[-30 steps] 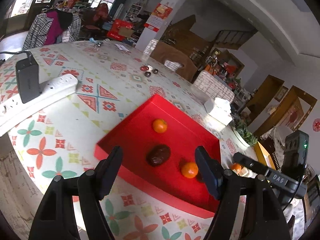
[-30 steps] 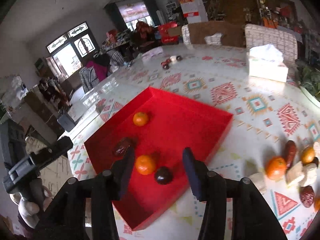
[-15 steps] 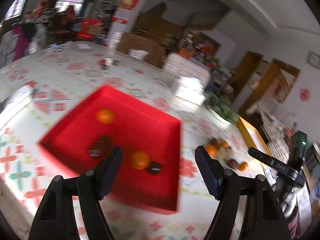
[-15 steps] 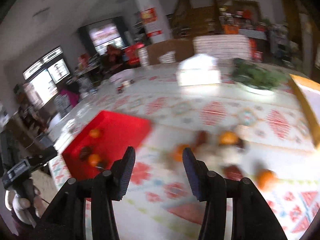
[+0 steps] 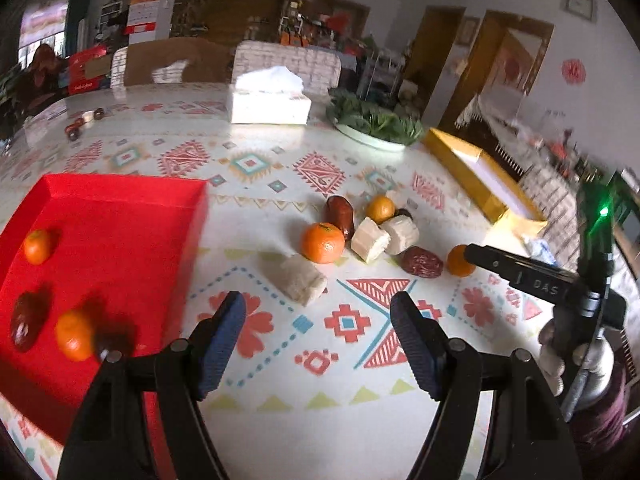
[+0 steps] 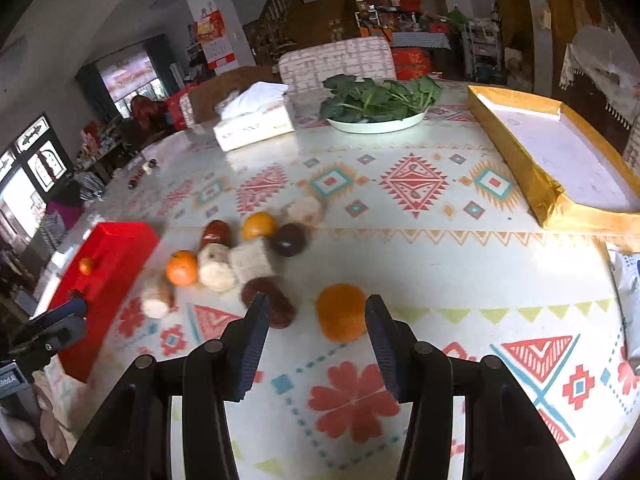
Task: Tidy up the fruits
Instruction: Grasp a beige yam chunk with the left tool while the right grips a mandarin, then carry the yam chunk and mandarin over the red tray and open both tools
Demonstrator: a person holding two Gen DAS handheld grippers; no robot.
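Note:
A red tray point(image 5: 120, 216) point(image 6: 116, 240) at the left holds two oranges point(image 5: 37, 245), a dark date point(image 5: 26, 320) and a small dark fruit. To its right a pile lies on the patterned tablecloth: oranges point(image 5: 322, 242), red dates point(image 5: 422, 262) and pale cane pieces point(image 5: 302, 280). My left gripper point(image 5: 318, 316) hangs open and empty over the cloth in front of the pile. My right gripper point(image 6: 316, 320) is open too, its fingertips just short of a lone orange point(image 6: 341, 312). A dark date point(image 6: 270, 306) lies beside its left finger.
A gold box point(image 6: 560, 160) point(image 5: 480, 176) with a white inside lies at the right. A plate of greens point(image 6: 378, 108) and a tissue box point(image 6: 252, 120) stand at the back. A white packet point(image 6: 630, 304) rests at the right edge.
Both grippers swung right, away from above the red tray and over to the fruit pile on the cloth. Neither jaw gap changed, and both stay empty.

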